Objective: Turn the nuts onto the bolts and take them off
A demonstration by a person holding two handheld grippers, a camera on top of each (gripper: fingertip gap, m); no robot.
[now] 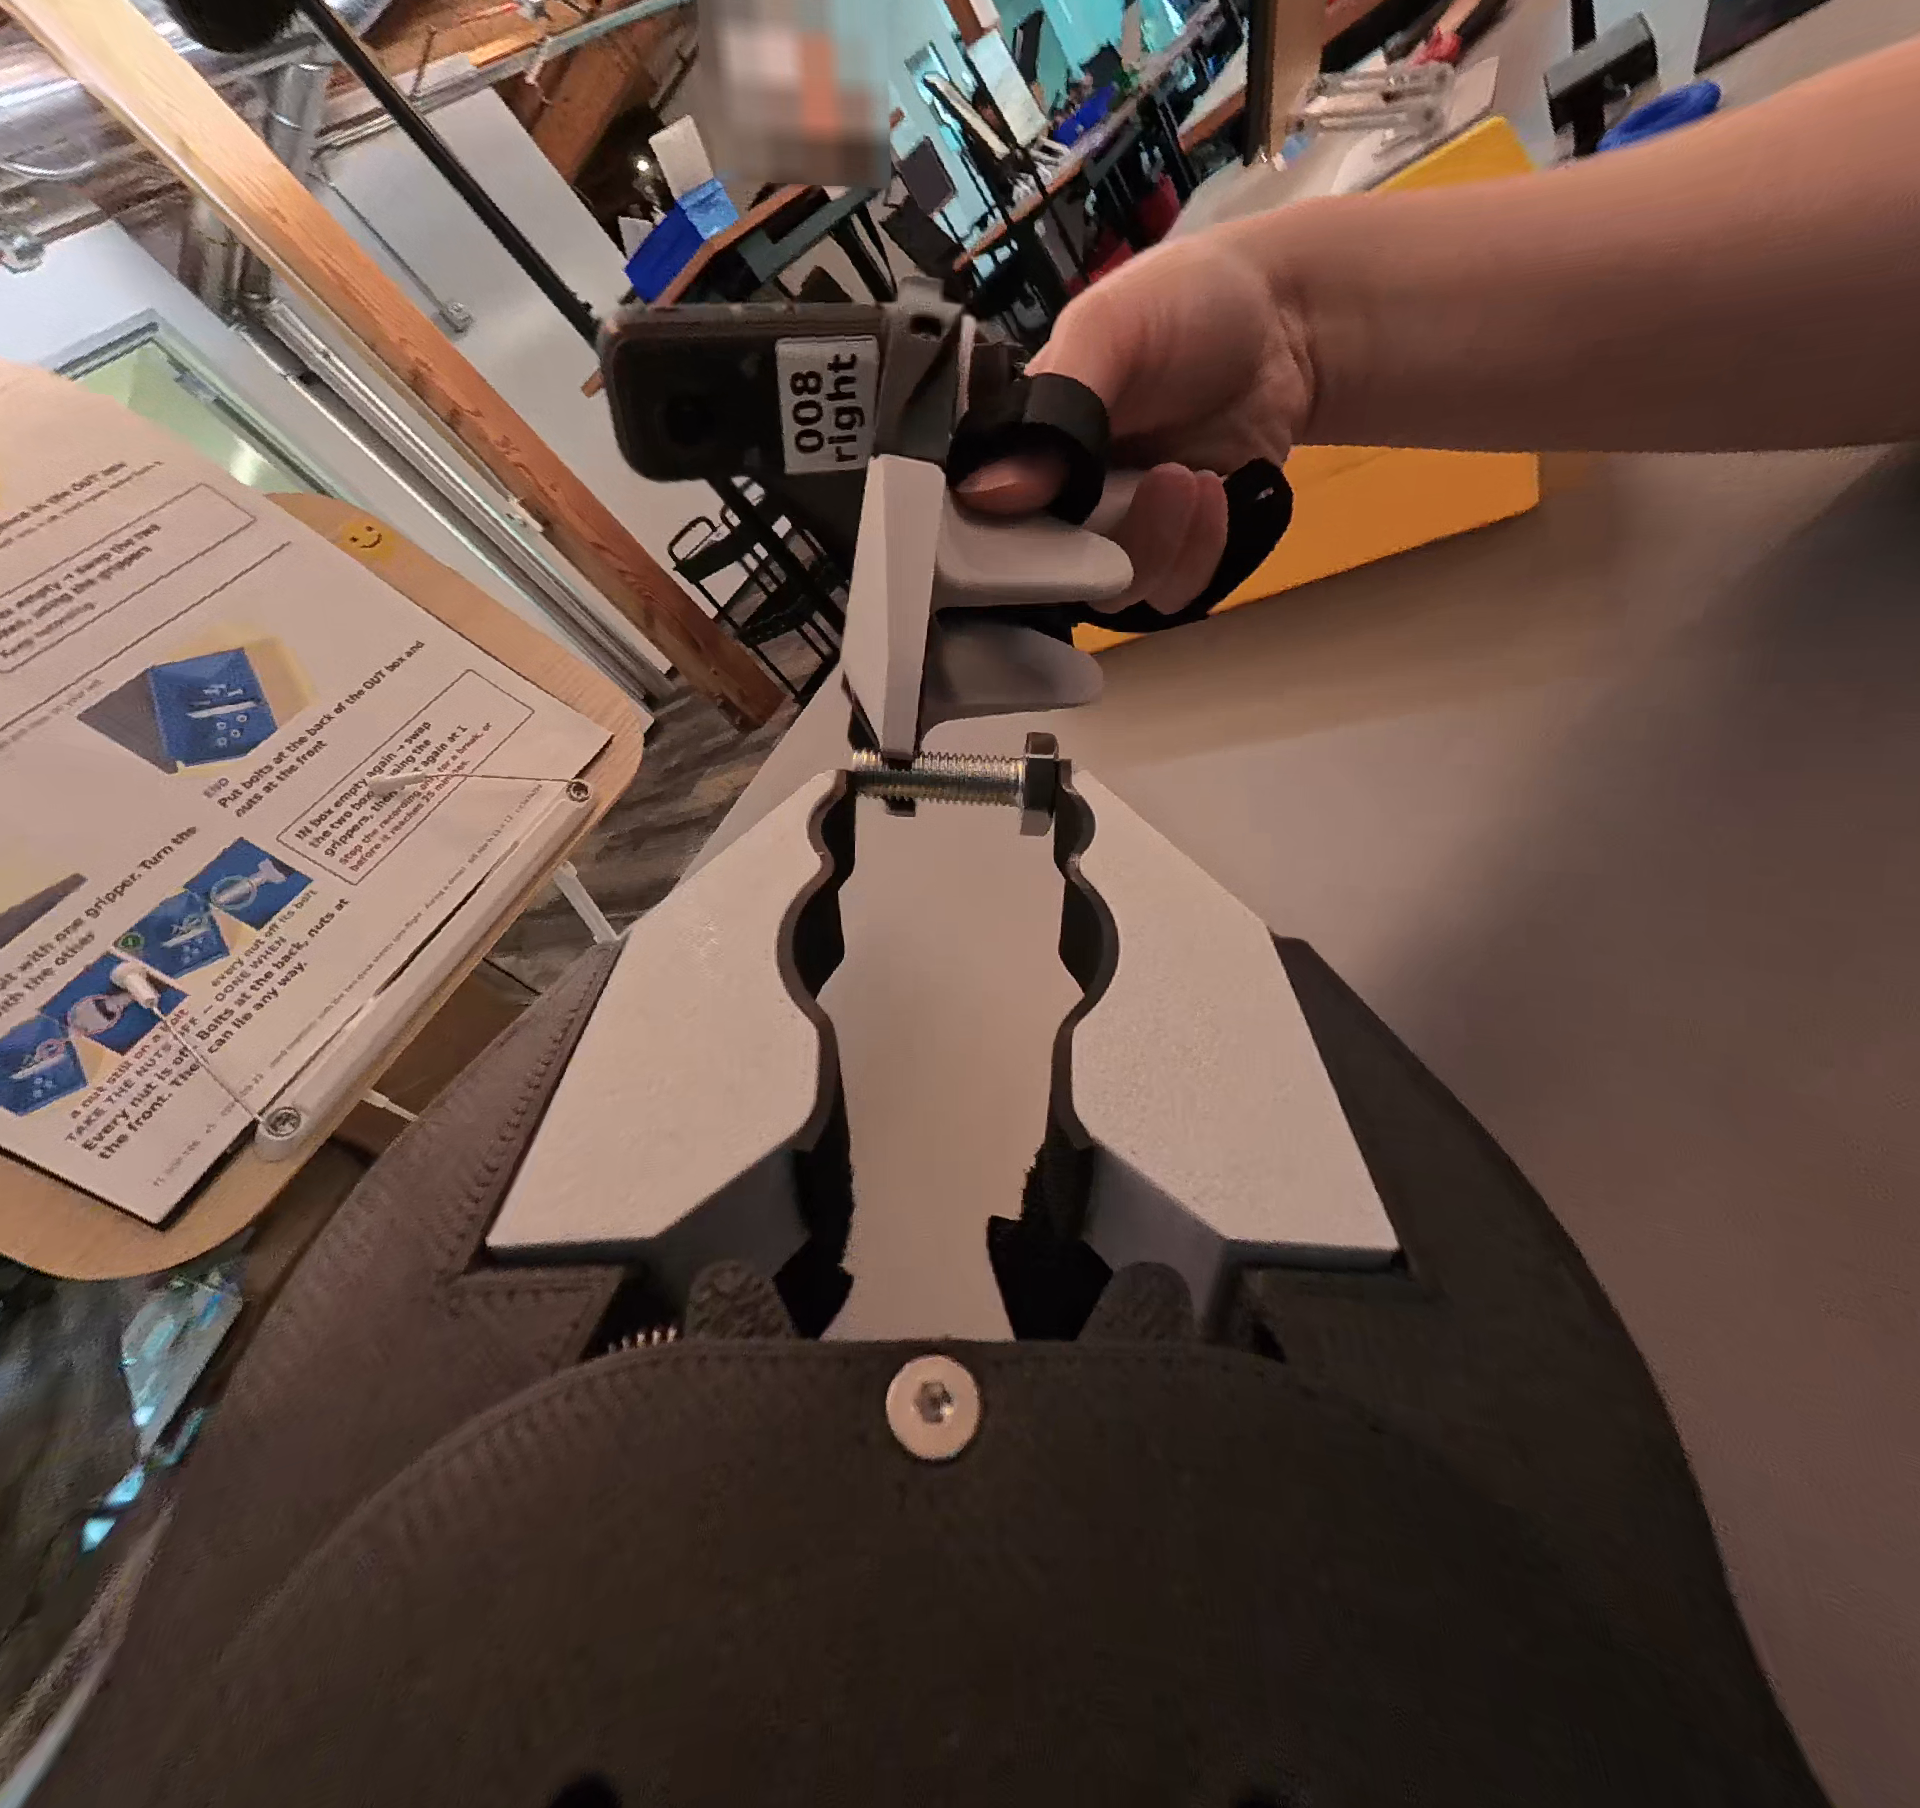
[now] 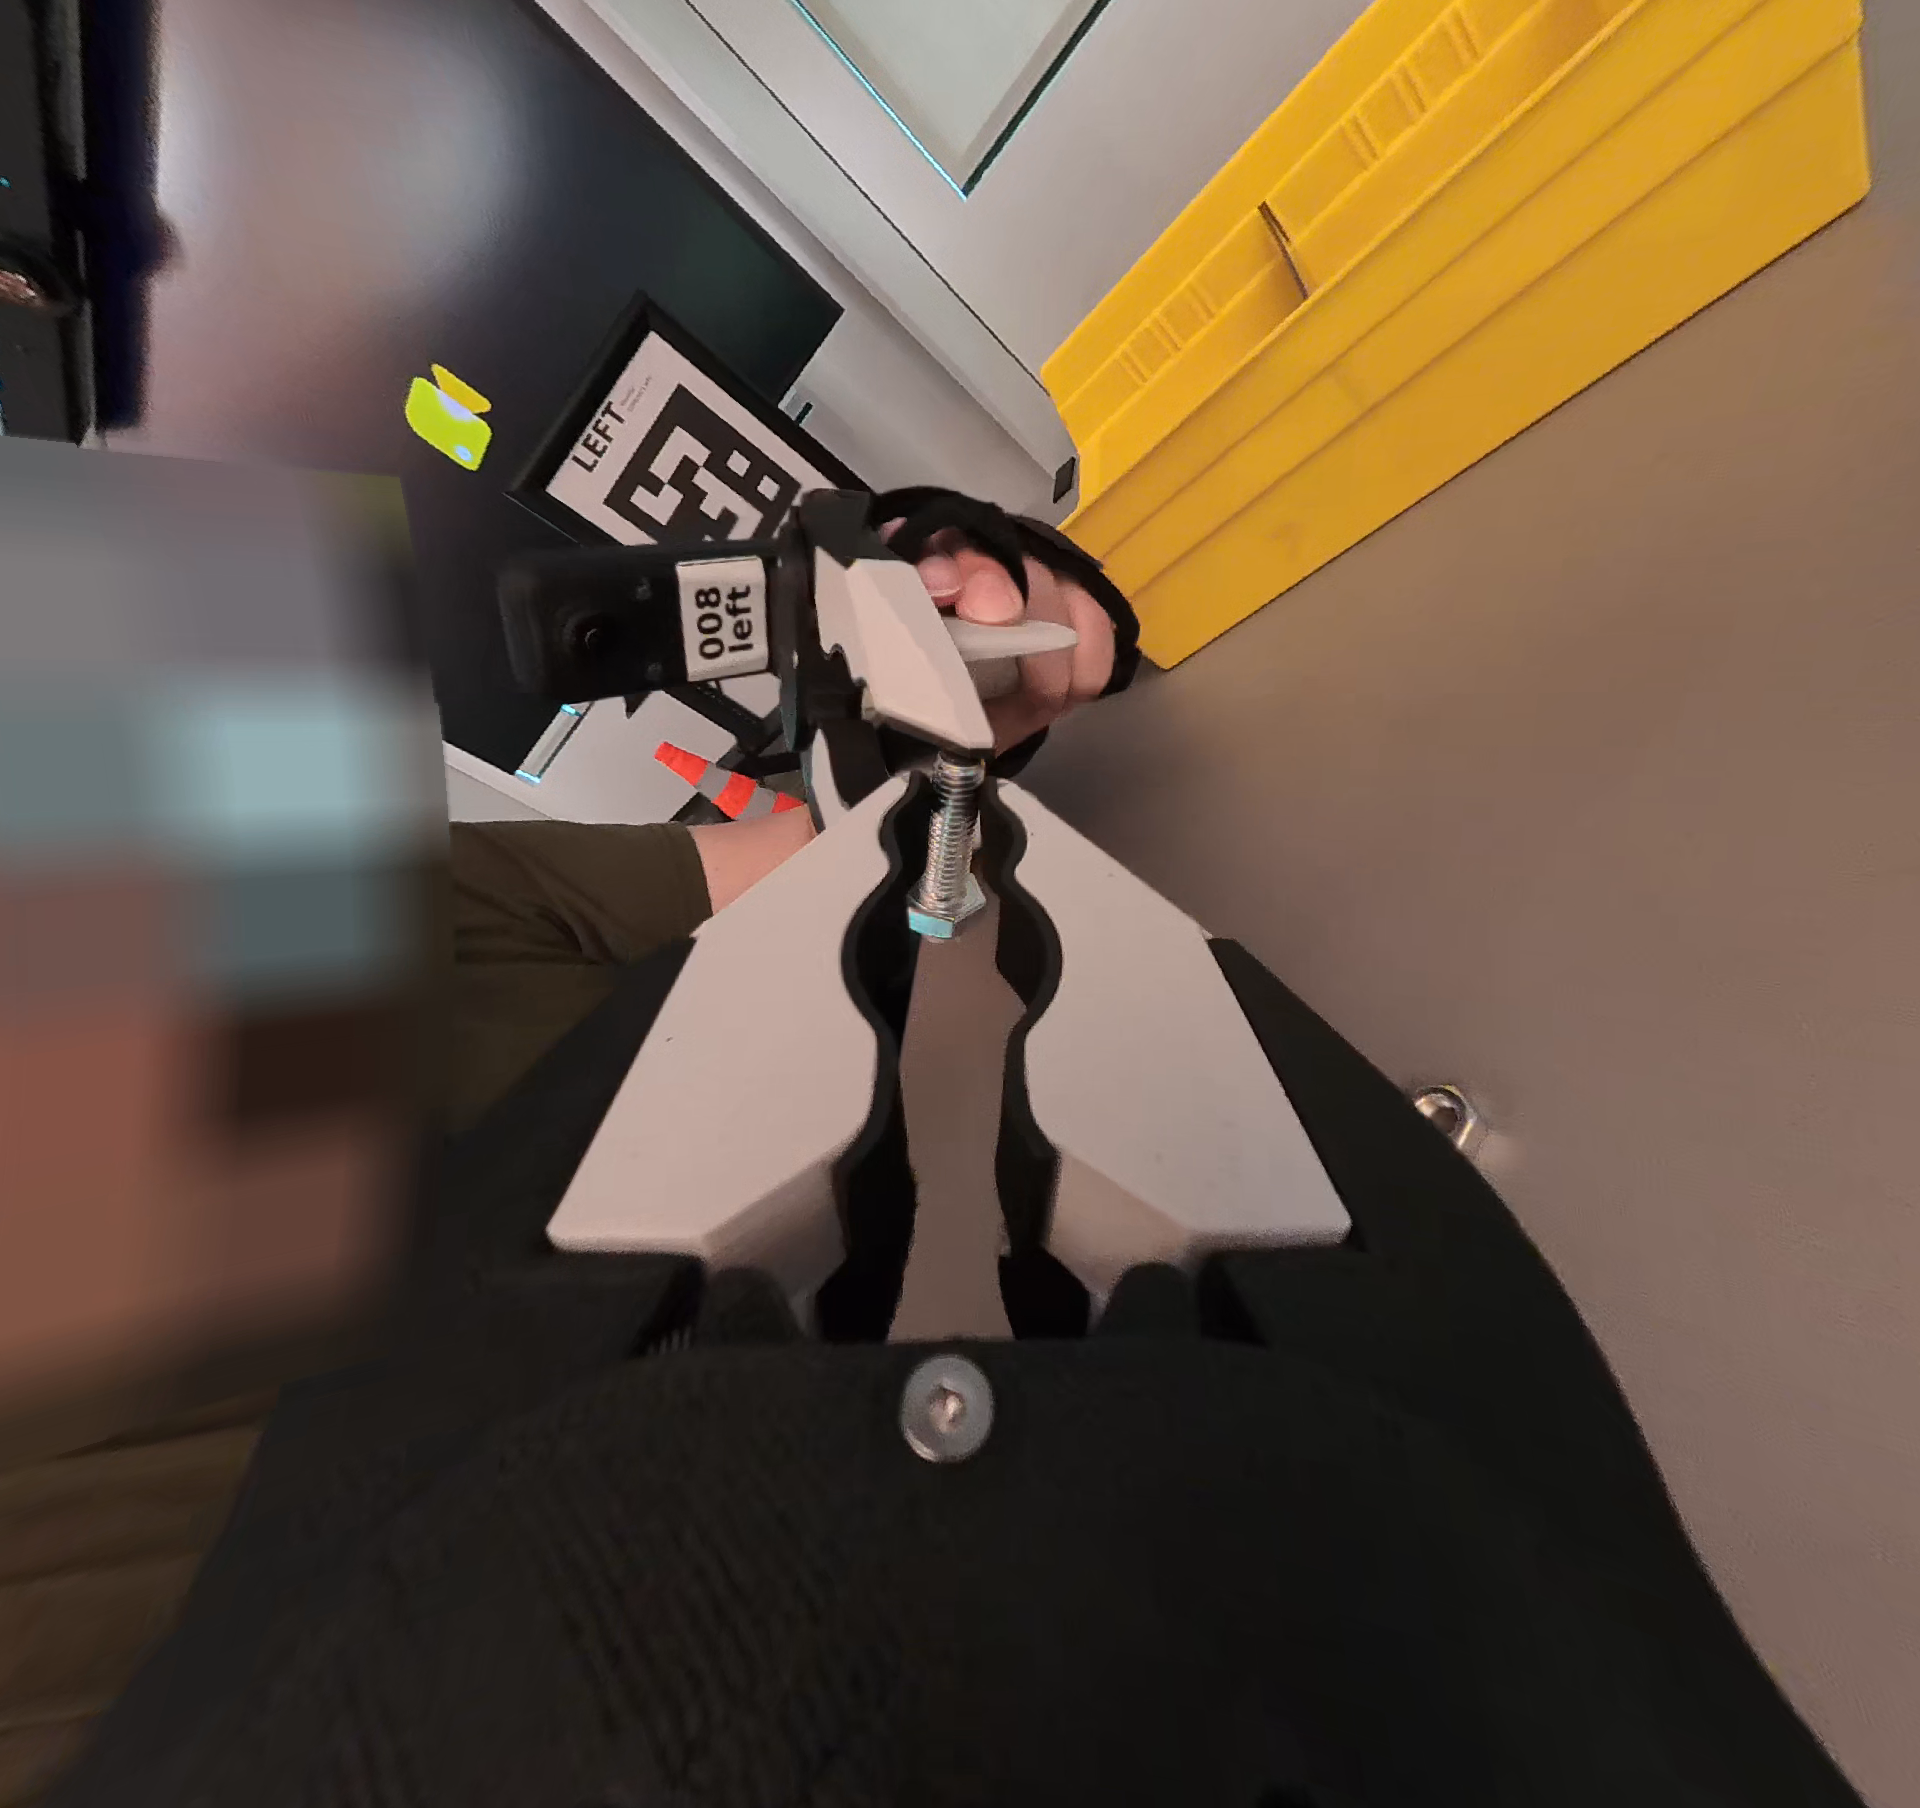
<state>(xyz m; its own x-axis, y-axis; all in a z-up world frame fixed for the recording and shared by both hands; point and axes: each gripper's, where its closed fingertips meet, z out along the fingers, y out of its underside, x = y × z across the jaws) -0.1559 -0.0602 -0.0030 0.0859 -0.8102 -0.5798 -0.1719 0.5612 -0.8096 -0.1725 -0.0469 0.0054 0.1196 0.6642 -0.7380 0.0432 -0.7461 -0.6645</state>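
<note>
A: The left gripper, with grey plastic fingers on a black body, is clamped end to end on the silver threaded steel bolt. One fingertip bears on the hex head, the other on the thread tip.

B: So which way does the bolt lie?

A: In the left wrist view its long axis runs straight across the gap between the fingertips, head pointing right, thread tip pointing left. It is held up in the air, above the plain grey surface.

B: And the right gripper?

A: It comes down onto the bolt's shank near the thread-tip end, its fingers drawn together around the thread. I cannot tell whether a nut sits between them there.

B: Anything else close to the bolt?

A: In the right wrist view a small silver hex nut lies alone on the surface, well right of the bolt. A stack of yellow plastic bins stands beyond the bolt.
</note>
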